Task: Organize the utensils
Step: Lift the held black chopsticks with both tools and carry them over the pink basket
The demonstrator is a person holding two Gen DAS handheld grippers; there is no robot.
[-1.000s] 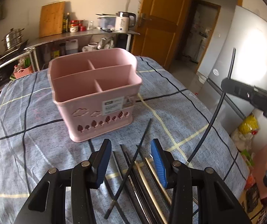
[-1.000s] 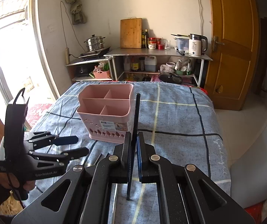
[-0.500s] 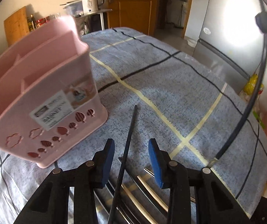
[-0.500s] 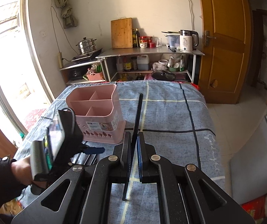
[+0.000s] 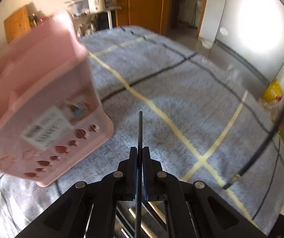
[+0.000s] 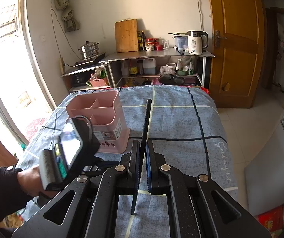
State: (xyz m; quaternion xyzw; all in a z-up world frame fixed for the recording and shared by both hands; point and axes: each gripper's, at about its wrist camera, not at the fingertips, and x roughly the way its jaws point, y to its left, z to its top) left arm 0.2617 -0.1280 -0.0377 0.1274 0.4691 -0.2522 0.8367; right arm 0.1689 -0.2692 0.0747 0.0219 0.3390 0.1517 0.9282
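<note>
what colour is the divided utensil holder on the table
Pink utensil holder, with small cut-out shapes along its base; clearest in the right wrist view.

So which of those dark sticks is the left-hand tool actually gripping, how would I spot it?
Find the pink utensil caddy on the blue checked cloth. Just to its right the left gripper is shut on one black chopstick, whose free end points up the cloth. Unlike the other chopsticks lying under the gripper, this one is pinched between the blue pads.
</note>
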